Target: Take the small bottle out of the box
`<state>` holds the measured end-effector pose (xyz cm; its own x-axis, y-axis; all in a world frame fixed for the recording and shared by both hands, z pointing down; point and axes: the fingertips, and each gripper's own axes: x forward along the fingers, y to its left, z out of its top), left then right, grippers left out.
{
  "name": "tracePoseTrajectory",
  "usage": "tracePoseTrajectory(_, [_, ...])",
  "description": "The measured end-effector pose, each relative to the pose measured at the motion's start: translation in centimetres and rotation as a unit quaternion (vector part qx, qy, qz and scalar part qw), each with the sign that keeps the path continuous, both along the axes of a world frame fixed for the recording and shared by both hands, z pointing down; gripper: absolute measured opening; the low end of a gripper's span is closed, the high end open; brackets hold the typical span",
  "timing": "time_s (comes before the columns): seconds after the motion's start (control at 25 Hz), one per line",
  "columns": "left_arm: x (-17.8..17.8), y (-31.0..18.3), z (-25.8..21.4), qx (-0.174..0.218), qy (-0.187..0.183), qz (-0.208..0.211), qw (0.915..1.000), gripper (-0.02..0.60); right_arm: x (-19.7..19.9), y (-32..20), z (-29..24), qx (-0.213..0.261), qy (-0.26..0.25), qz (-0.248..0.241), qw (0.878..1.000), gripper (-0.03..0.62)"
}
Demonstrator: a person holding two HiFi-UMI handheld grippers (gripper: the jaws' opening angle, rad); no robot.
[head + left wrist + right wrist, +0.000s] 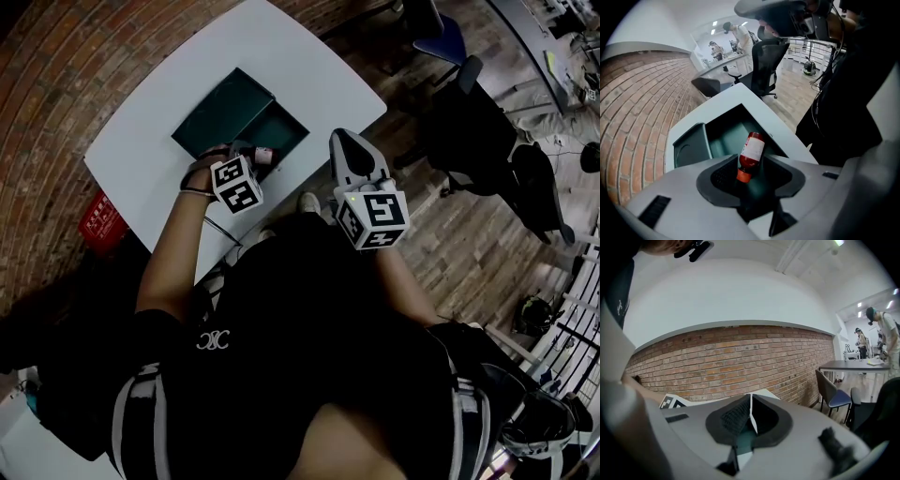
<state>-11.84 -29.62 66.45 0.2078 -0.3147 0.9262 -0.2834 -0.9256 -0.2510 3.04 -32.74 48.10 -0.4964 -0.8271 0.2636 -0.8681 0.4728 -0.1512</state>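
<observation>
A small red bottle [751, 152] with a white label and an orange cap lies tilted inside the open dark green box [723, 136], cap end toward me. My left gripper [752, 160] points steeply down into the box, its jaws apart, with the cap between the pads and no pad seen pressing on it. In the head view the bottle [263, 157] shows at the box's near edge [281, 131], just beyond the left gripper [246, 157]. My right gripper [345, 141] hangs off the table's right side with its jaws together and nothing in them [750, 401].
The box's lid [223, 111] lies open on the white table [281, 47]. A brick wall runs along the left, with a red item [98, 217] on the floor. A black office chair [478, 117] and a blue chair [441, 37] stand to the right.
</observation>
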Motion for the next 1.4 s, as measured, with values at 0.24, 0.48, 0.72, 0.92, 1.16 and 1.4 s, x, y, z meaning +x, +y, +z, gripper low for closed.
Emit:
tracePoseTrajectory(0.24, [0.4,-0.8,1.4,-0.021,-0.045,0.045,0.9977,0.186,1.3,-0.4,0.5,-0.012,-0.006,0.006,1.000,0.032])
tracePoseTrajectory(0.48, [0.6,-0.7,2.5,-0.049,-0.059,0.069,0.9947,0.196,2.1,-0.8,1.0,-0.019,-0.006,0.013,1.000,0.032])
tracePoseTrajectory(0.72, [1.5,0.1,3.7,-0.081,-0.068,0.088,0.9906,0.219,3.1,-1.6,1.4,-0.027,-0.008,0.020,0.999,0.032])
tracePoseTrajectory(0.92, [1.3,-0.2,5.1,-0.088,-0.069,0.072,0.9912,0.222,3.1,-1.7,1.8,-0.035,-0.008,0.017,0.999,0.032])
tracePoseTrajectory(1.16, [1.2,-0.4,5.4,-0.080,-0.055,0.059,0.9935,0.218,3.1,-1.7,2.4,-0.043,-0.005,0.019,0.999,0.032])
tracePoseTrajectory(1.4, [1.5,-0.9,4.0,-0.067,-0.012,0.031,0.9972,0.213,2.3,-1.9,2.3,-0.041,-0.004,0.011,0.999,0.032])
